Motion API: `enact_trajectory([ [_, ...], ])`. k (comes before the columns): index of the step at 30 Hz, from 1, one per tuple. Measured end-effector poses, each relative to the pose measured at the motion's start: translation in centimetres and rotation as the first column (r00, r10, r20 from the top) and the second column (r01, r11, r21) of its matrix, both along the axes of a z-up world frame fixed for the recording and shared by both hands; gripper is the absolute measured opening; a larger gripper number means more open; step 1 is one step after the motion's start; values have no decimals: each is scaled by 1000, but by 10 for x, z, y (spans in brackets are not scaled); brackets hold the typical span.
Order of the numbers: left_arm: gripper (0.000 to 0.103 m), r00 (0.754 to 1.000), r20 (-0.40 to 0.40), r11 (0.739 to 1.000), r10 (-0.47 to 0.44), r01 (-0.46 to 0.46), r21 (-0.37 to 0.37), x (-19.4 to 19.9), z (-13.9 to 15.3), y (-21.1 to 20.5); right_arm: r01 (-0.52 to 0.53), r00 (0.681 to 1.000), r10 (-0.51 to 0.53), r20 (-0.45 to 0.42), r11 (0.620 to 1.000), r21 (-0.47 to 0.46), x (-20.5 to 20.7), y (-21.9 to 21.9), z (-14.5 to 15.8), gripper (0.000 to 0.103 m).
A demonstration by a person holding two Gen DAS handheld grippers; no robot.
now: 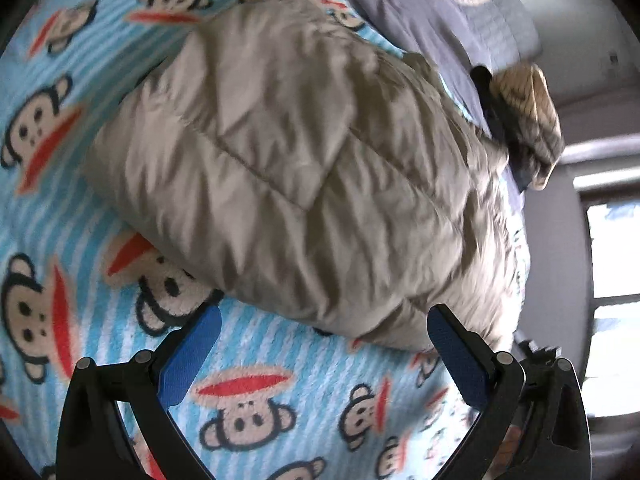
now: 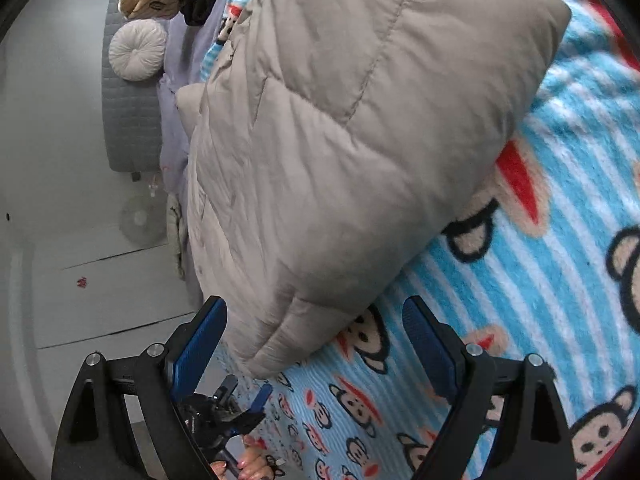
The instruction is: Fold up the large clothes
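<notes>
A beige quilted puffer garment lies folded into a thick bundle on a blue striped monkey-print blanket. My left gripper is open and empty, hovering just short of the bundle's near edge. In the right wrist view the same garment fills the middle, its lower corner reaching between my fingers. My right gripper is open, jaws wide apart on either side of that corner, not closed on it. The left gripper shows low in the right wrist view, held by a hand.
A pile of other clothes lies at the far end of the bed on grey-purple bedding. A round pale cushion rests on a grey seat. The bed edge drops to a pale floor. A window is at right.
</notes>
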State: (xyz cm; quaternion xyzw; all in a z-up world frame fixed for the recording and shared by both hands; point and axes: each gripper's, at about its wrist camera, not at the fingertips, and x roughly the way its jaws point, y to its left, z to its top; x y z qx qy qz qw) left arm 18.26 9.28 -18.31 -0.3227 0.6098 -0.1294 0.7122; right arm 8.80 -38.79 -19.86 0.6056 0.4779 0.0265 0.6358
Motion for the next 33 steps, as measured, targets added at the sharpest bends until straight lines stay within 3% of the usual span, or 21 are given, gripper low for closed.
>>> enact_trajectory([
  [4, 103, 999, -29, 998, 36, -37, -53, 12, -23, 12, -6, 1000, 6, 15, 1000, 22, 9, -2, -3, 91],
  [11, 103, 999, 22, 997, 46, -44, -59, 49, -39, -3, 20, 999, -22, 24, 996, 85, 38, 1, -26, 91],
  [19, 101, 992, 44, 992, 122, -121, -33, 63, -50, -14, 31, 999, -32, 21, 998, 61, 62, 6, -36, 92],
  [20, 96, 990, 50, 992, 128, -127, -22, 63, -48, -15, 40, 999, -41, 15, 997, 64, 61, 6, -35, 92],
  [22, 54, 990, 76, 992, 122, -120, -29, 62, -42, -16, 67, 998, -67, -1, 995, 73, 59, 5, -34, 90],
  [25, 30, 989, 110, 994, 102, -98, -42, 64, -27, -17, 99, 995, -98, -19, 991, 93, 55, 3, -32, 70],
  [27, 26, 987, 136, 997, 82, -79, -23, 64, -16, -19, 107, 994, -107, -2, 989, 103, 53, 3, -28, 41],
  [30, 23, 982, 176, 998, 67, -65, -19, 60, 4, -21, 88, 995, -90, 31, 994, 70, 52, 4, -14, 28],
  [33, 23, 977, 207, 999, 53, -52, -12, 51, 25, -22, 61, 995, -65, 72, 997, 54, 47, 3, 4, 25],
])
